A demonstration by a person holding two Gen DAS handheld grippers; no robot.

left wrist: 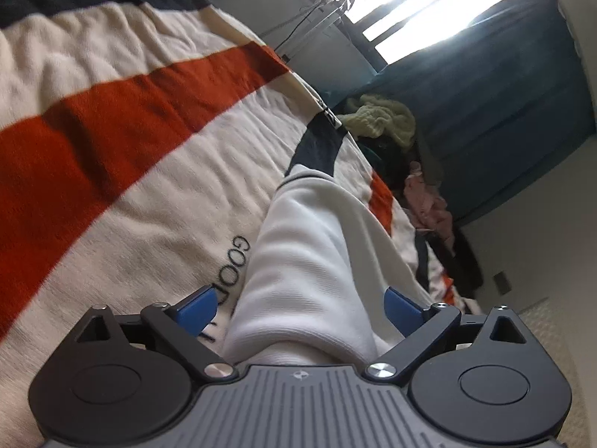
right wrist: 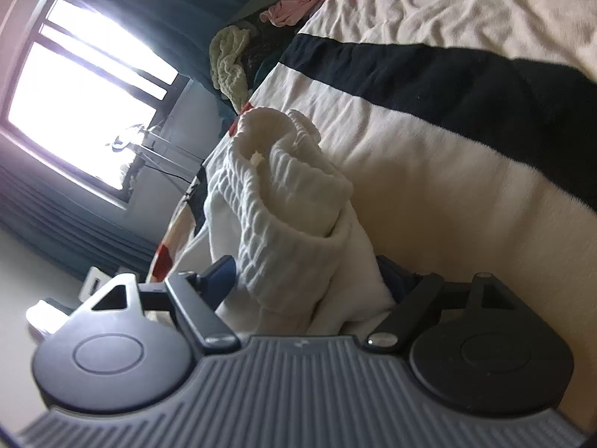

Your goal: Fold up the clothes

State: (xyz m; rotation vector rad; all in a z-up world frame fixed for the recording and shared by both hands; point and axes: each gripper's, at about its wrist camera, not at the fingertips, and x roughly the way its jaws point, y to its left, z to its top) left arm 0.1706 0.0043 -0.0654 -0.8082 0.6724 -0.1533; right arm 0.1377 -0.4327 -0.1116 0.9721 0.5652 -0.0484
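**White garment in hand, fold only begun**

The white garment (left wrist: 309,261) lies on the striped blanket (left wrist: 112,130) that covers the bed, stretched out long in the left view and bunched at its ribbed cuff (right wrist: 283,201) in the right view. The left gripper (left wrist: 300,308) has its jaws spread wide on either side of the cloth, not pinching it. The right gripper (right wrist: 311,274) has cloth filling its jaws; whether they clamp it I cannot tell. No neat fold shows yet, so most of the work seems left. Beyond the blanket's far edge sits a pile of clothes (left wrist: 391,138), unfolded, below the window (left wrist: 429,7).
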